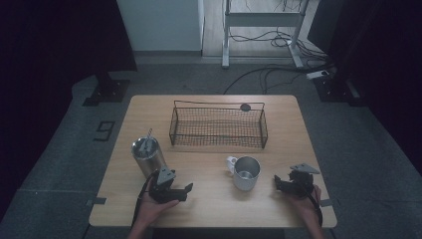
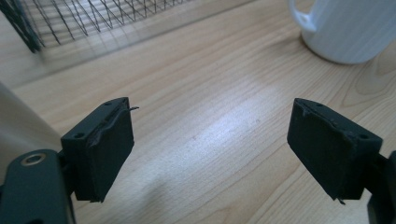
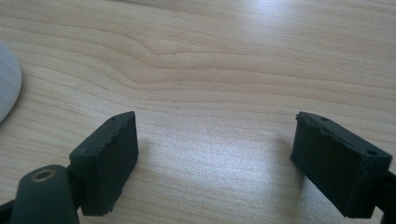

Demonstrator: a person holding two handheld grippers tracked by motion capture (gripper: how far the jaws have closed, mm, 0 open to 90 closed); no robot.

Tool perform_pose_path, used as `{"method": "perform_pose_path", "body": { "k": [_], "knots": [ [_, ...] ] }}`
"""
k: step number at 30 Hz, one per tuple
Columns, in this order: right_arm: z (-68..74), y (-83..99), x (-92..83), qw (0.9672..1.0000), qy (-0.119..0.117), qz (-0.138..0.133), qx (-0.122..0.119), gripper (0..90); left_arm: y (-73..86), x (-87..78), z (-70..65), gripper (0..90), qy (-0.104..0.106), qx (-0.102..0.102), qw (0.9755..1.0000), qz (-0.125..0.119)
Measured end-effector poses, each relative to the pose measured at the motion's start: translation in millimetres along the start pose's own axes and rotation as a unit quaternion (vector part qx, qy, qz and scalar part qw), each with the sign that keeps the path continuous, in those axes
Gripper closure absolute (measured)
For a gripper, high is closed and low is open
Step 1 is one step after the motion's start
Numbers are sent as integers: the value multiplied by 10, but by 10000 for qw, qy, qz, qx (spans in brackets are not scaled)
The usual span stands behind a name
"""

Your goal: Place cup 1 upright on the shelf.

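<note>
- High view is showing a start of work: both grippers are hovering low over the desk (image 1: 214, 204), each beside a cup, nothing picked up yet.
- Left gripper (image 1: 185, 191) is sitting well left of the mug (image 1: 246, 173), pointing toward it. In the left gripper view its jaws are standing wide apart over bare wood, holding nothing.
- Right gripper (image 1: 278, 183) is waiting just right of the mug. In the right gripper view its jaws are likewise gaping, empty, with the mug's white side (image 3: 7, 88) showing at the edge.
- Mug is standing upright, handle turned to the far left, between the two grippers.
- Tumbler (image 1: 148, 157), steel with a straw in its lid, is standing farther left of the mug, just behind the left gripper.
- Next move, as I am judging it: one gripper is needing to square its jaws on a cup's wall or rim, close, then lift toward the basket (image 1: 217, 127).
- Basket is lying behind the mug, empty, with high wire walls to be cleared.
- Small dark disc (image 1: 245, 106) is resting by the basket's far rim; nothing is blocking either cup.
</note>
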State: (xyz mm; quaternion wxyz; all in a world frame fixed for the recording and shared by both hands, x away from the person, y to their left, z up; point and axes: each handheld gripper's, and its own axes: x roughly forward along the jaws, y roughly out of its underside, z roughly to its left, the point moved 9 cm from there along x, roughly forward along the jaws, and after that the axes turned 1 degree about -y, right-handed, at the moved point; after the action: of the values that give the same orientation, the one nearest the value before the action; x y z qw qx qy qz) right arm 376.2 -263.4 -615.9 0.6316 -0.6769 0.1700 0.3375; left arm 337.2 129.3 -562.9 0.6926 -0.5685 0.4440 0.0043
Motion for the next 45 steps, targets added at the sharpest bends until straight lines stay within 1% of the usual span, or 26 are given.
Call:
{"method": "perform_pose_path", "body": {
  "k": [3, 5, 9, 12, 14, 15, 16, 17, 23, 26, 27, 31, 33, 35, 36, 39, 43, 45],
  "knots": [
    [0, 0, 0, 10000, -1, 0, 0, 144, -6, -34, 31, 147, -15, 14, 10000, -8],
    [1, -1, 1, 10000, -5, -5, 2, 144, -18, -58, 50, 147, -40, -13, 10000, -64],
    [0, 0, 0, 10000, 0, 0, 1, 144, -63, -155, 72, 147, -55, -27, 9997, -222],
    [0, 0, 0, 10000, -1, 1, 0, 144, -80, -204, 87, 146, -62, -41, 9996, -270],
    [0, 0, 0, 10000, -1, 1, 0, 144, -98, -274, 128, 146, -87, -65, 9994, -320],
    [0, 0, 0, 10000, -1, 1, 0, 144, -98, -274, 128, 146, -87, -65, 9994, -320],
    [0, 0, 0, 10000, -1, 1, -1, 144, -109, -315, 162, 146, -129, -111, 9992, -370],
    [0, 0, 0, 10000, -1, 1, -1, 144, -109, -315, 162, 146, -129, -111, 9992, -370],
    [1, -1, 1, 10000, -5, -5, 4, 144, -131, -464, 283, 146, -197, -242, 9982, -503],
    [0, 0, 0, 10000, 0, 0, 1, 144, -132, -504, 314, 146, -212, -257, 9981, -522],
    [0, 0, 0, 10000, 1, 1, 0, 144, -135, -537, 325, 146, -162, -296, 9979, -551],
    [0, 0, 1, 10000, 0, -6, 5, 145, -134, -578, 334, 146, -167, -280, 9979, -555],
    [-1, 0, 0, 10000, 6, -1, 4, 145, -133, -619, 346, 146, -219, -273, 9978, -569],
    [-3, 1, 0, 10000, 12, 0, 8, 145, -132, -703, 361, 146, -202, -293, 9975, -607],
    [-3, 1, 0, 10000, 12, 0, 8, 145, -132, -703, 361, 146, -202, -293, 9975, -607],
    [-3, 1, -1, 10000, 16, 2, 17, 145, -125, -789, 396, 146, -234, -328, 9971, -642],
    [-4, 1, -1, 10000, 19, 2, 18, 145, -101, -823, 438, 146, -283, -381, 9968, -643],
    [-5, 1, -1, 10000, 19, 1, 19, 145, -79, -858, 497, 146, -372, -424, 9963, -644]
  ]
}}
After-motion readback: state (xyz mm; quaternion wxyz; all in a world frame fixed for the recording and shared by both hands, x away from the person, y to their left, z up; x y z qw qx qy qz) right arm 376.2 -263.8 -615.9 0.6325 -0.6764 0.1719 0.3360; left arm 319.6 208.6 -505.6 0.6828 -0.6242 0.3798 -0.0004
